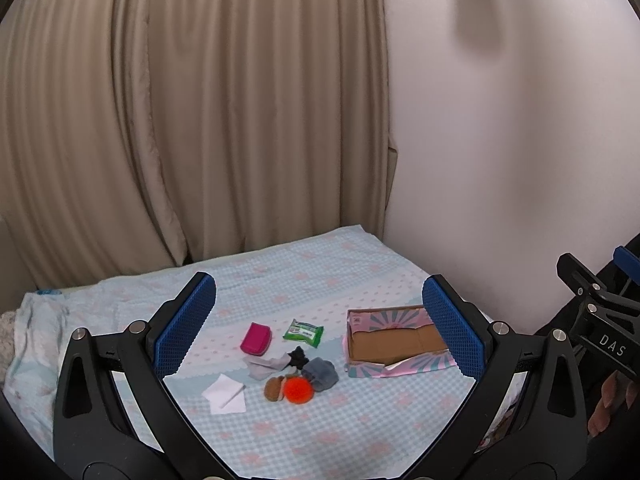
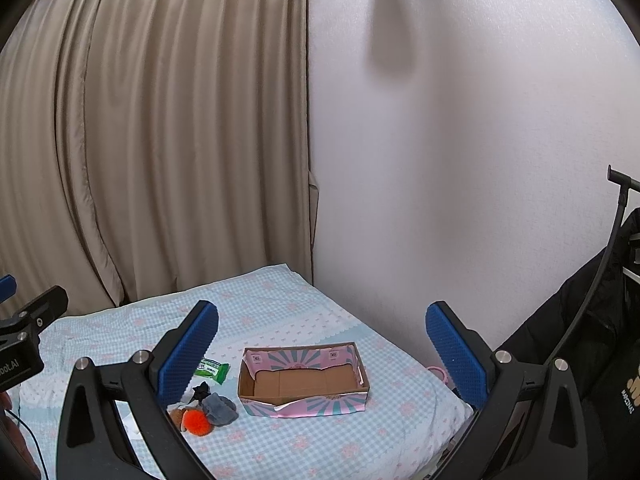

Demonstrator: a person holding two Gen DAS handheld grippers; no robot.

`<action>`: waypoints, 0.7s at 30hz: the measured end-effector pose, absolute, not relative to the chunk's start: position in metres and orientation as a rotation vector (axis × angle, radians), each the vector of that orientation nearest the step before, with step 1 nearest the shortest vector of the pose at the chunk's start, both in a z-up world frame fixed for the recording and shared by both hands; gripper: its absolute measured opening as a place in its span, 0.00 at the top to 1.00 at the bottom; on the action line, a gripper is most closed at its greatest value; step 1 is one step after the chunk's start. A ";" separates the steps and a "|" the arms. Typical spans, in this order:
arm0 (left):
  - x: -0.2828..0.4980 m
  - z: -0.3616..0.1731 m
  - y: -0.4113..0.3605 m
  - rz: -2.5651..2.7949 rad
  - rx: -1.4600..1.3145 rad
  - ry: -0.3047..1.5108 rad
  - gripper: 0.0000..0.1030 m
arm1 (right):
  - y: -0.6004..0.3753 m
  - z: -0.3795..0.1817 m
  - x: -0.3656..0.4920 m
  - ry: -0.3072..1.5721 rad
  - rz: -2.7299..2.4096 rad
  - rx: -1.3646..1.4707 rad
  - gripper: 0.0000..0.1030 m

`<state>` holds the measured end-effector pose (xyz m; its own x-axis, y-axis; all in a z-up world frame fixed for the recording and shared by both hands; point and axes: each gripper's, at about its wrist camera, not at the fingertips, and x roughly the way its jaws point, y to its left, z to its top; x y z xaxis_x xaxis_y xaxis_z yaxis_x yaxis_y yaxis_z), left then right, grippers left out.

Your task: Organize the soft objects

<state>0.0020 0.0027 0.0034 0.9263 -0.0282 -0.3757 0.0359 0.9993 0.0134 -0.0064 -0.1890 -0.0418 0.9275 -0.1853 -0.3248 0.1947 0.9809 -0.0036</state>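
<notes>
Small soft items lie clustered on the bed: an orange fluffy ball [image 1: 298, 390] [image 2: 198, 421], a brown plush piece [image 1: 274, 389], a grey-blue sock bundle [image 1: 321, 373] [image 2: 220, 408], a black cloth [image 1: 299, 357], a light grey cloth [image 1: 265, 366], a magenta pouch [image 1: 256, 338], a green wipes pack [image 1: 303, 332] [image 2: 213, 370] and white paper [image 1: 225, 394]. An open, empty pink-and-teal cardboard box [image 1: 394, 342] [image 2: 304, 380] sits to their right. My left gripper [image 1: 320, 328] and right gripper [image 2: 322, 354] are both open, empty and held well above the bed.
The bed [image 1: 320, 432] has a light blue checked sheet with pink flowers. Beige curtains [image 1: 192, 120] hang behind it and a white wall [image 2: 460, 160] runs along its right side. A dark jacket [image 2: 580, 340] hangs at the far right.
</notes>
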 end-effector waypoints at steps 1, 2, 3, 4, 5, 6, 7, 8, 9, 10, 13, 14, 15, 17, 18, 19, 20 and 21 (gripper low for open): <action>0.003 0.004 0.004 -0.034 0.018 0.386 0.01 | -0.190 -0.043 -0.007 0.331 -0.197 0.030 0.00; 0.003 0.003 0.004 -0.035 0.015 0.388 0.01 | -0.190 -0.043 -0.007 0.333 -0.200 0.030 0.00; 0.005 0.003 0.005 -0.036 0.015 0.389 0.01 | -0.190 -0.043 -0.007 0.334 -0.202 0.030 0.00; 0.005 0.003 0.004 -0.036 0.015 0.391 0.01 | -0.190 -0.043 -0.006 0.335 -0.202 0.031 0.00; 0.005 0.003 0.003 -0.036 0.017 0.392 0.01 | -0.190 -0.043 -0.006 0.337 -0.203 0.032 0.00; 0.005 0.003 0.003 -0.037 0.019 0.392 0.01 | -0.191 -0.043 -0.006 0.337 -0.205 0.034 0.00; 0.005 0.003 0.004 -0.037 0.019 0.392 0.01 | -0.191 -0.043 -0.007 0.338 -0.205 0.036 0.00; 0.004 0.003 0.005 -0.038 0.019 0.392 0.01 | -0.191 -0.043 -0.006 0.338 -0.204 0.034 0.00; 0.004 0.004 0.005 -0.039 0.019 0.393 0.00 | -0.191 -0.043 -0.007 0.338 -0.205 0.034 0.00; 0.003 0.004 0.005 -0.040 0.018 0.394 0.00 | -0.190 -0.042 -0.007 0.338 -0.206 0.035 0.00; 0.003 0.004 0.005 -0.039 0.019 0.393 0.01 | -0.191 -0.043 -0.007 0.340 -0.208 0.037 0.00; 0.003 0.004 0.005 -0.040 0.018 0.393 0.01 | -0.192 -0.043 -0.007 0.340 -0.208 0.039 0.00; 0.003 0.004 0.005 -0.039 0.018 0.393 0.01 | -0.192 -0.043 -0.007 0.341 -0.207 0.039 0.00; 0.003 0.004 0.006 -0.037 0.018 0.393 0.01 | -0.192 -0.043 -0.007 0.341 -0.209 0.038 0.00; 0.004 0.004 0.006 -0.033 0.019 0.393 0.01 | -0.193 -0.043 -0.007 0.342 -0.208 0.039 0.00; 0.003 0.004 0.007 -0.029 0.019 0.392 0.01 | -0.194 -0.044 -0.007 0.344 -0.205 0.040 0.00; 0.003 0.004 0.007 -0.023 0.019 0.392 0.00 | -0.194 -0.044 -0.007 0.344 -0.201 0.041 0.00; 0.003 0.003 0.009 -0.013 0.018 0.400 0.01 | -0.195 -0.044 -0.006 0.346 -0.196 0.040 0.00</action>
<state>0.0032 0.0086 0.0032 0.9211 -0.0091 -0.3891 0.0163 0.9998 0.0152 -0.0057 -0.1947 -0.0439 0.9218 -0.1843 -0.3411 0.1981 0.9802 0.0057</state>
